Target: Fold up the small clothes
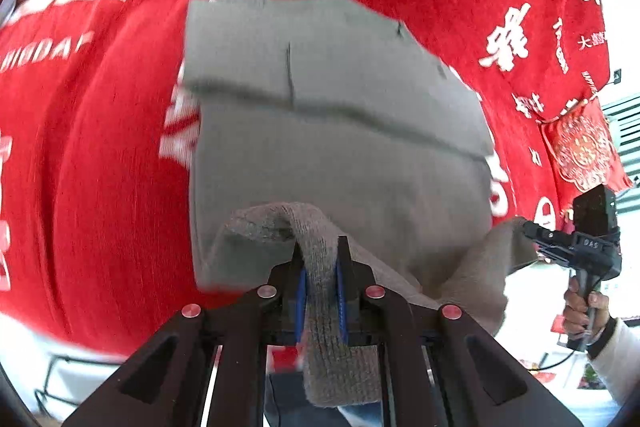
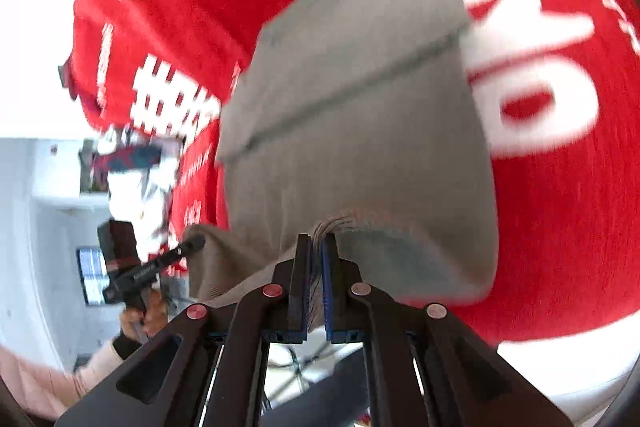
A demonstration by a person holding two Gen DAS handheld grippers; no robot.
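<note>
A small grey knitted garment (image 1: 340, 131) lies on the red tablecloth (image 1: 100, 147), its far part folded flat with a fold line across it. My left gripper (image 1: 320, 247) is shut on the garment's ribbed near edge and holds it lifted. My right gripper (image 2: 318, 243) is shut on the other near corner of the same garment (image 2: 360, 107), also lifted. Each gripper shows in the other's view: the right one (image 1: 536, 231) at the far right, the left one (image 2: 192, 245) at the left, both pinching cloth.
The red tablecloth (image 2: 560, 227) with white characters covers the table. A red patterned pouch (image 1: 580, 147) lies near its right edge. Beyond the table edge there is a white room with a shelf (image 2: 60, 195) and cables on the floor.
</note>
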